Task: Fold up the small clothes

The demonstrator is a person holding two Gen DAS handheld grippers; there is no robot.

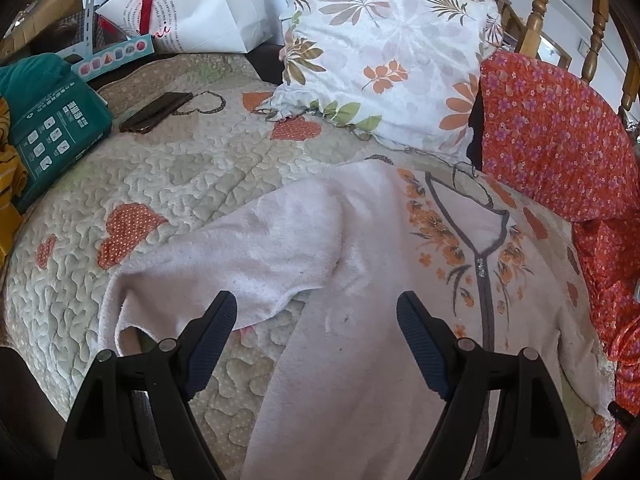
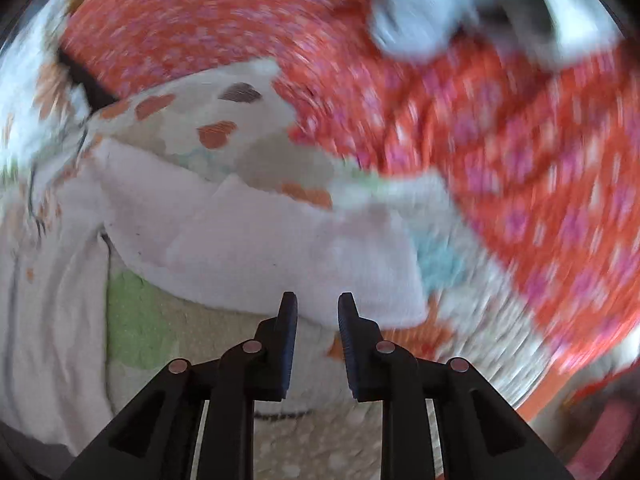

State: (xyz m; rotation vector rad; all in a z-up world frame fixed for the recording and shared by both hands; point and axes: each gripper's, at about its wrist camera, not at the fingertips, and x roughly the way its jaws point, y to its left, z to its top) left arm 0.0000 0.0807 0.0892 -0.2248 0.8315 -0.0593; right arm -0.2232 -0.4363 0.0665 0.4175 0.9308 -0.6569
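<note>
A pale pink fleece top (image 1: pixel 372 264) with a grey zip and orange flower print lies spread on the quilted bedspread (image 1: pixel 188 176). One sleeve (image 1: pixel 224 264) is folded across to the left. My left gripper (image 1: pixel 316 300) is open and empty, just above the top's body. In the blurred right wrist view the other sleeve (image 2: pixel 256 248) lies across the quilt (image 2: pixel 280 364). My right gripper (image 2: pixel 318 304) is partly open, its tips at the sleeve's near edge with nothing between them.
A floral pillow (image 1: pixel 384 60) and an orange flowered cloth (image 1: pixel 560 132) lie behind and to the right. A dark phone (image 1: pixel 156 112), a teal box (image 1: pixel 56 132) and a white paper bag (image 1: pixel 200 12) sit at the left. Wooden chair posts (image 1: pixel 540 4) stand at the back.
</note>
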